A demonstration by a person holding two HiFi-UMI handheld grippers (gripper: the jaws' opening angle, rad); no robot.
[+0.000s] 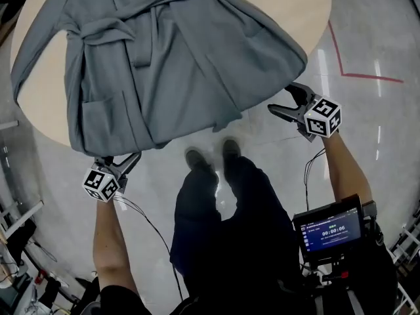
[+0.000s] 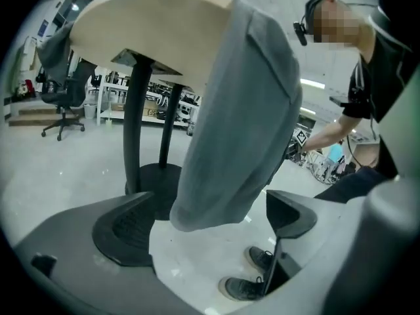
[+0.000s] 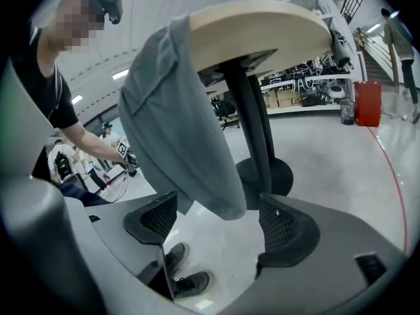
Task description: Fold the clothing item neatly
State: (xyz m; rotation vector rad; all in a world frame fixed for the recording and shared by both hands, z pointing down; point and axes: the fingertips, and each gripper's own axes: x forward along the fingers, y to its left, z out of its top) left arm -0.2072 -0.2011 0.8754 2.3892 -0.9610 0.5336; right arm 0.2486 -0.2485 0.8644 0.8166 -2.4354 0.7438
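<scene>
Head view: a grey robe (image 1: 164,58) lies spread across the round bench (image 1: 295,5), its hem draped over the near edge. My left gripper (image 1: 128,163) sits just under the hem's left corner, my right gripper (image 1: 283,100) just beside the right corner.

Left gripper view: the jaws stand spread wide, the hanging hem in the gap between them, neither pad pressing it.

Right gripper view: jaws likewise wide apart, the hem dangling between them untouched, my shoes (image 3: 190,284) below.
</scene>
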